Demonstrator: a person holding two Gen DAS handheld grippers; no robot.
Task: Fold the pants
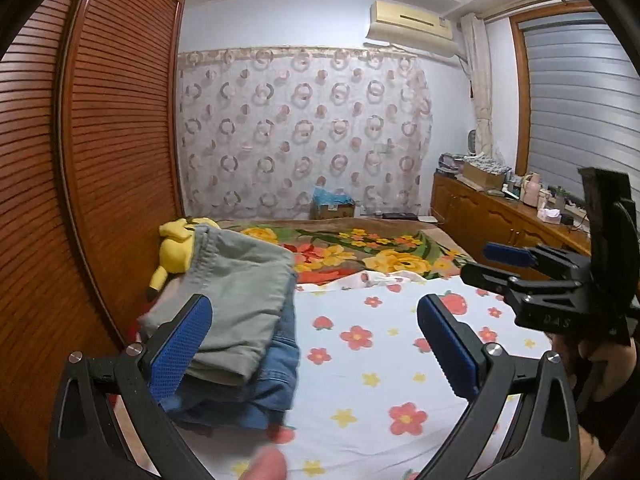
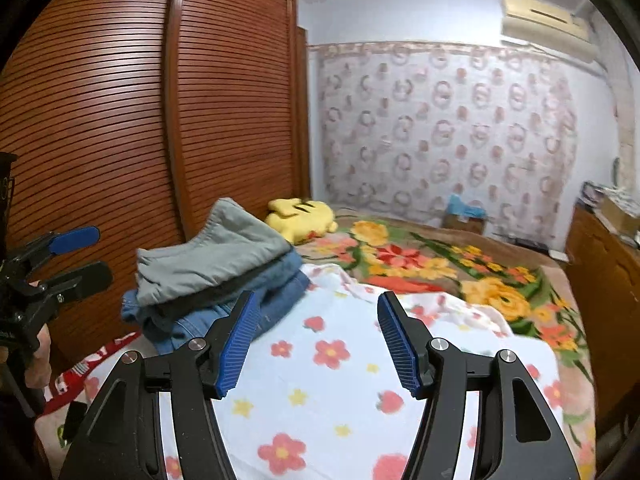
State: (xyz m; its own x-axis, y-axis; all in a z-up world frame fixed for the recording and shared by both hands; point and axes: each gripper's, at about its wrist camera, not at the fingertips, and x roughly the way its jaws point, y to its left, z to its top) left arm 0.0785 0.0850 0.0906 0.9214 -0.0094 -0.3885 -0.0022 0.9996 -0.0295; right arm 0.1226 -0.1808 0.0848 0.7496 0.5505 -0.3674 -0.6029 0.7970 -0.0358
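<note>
Showing only left-view: cluttered sideboard; both grippers' fingers apart, folded pants unheld.

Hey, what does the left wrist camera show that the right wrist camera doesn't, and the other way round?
Only the left wrist view shows the window blind and the cluttered top of the sideboard. Only the right wrist view shows red fabric with white lettering below the stack. Both show the folded grey pants on the blue jeans, the yellow plush toy, the flowered sheet, and the open left hand-held gripper and open right hand-held gripper.
</note>
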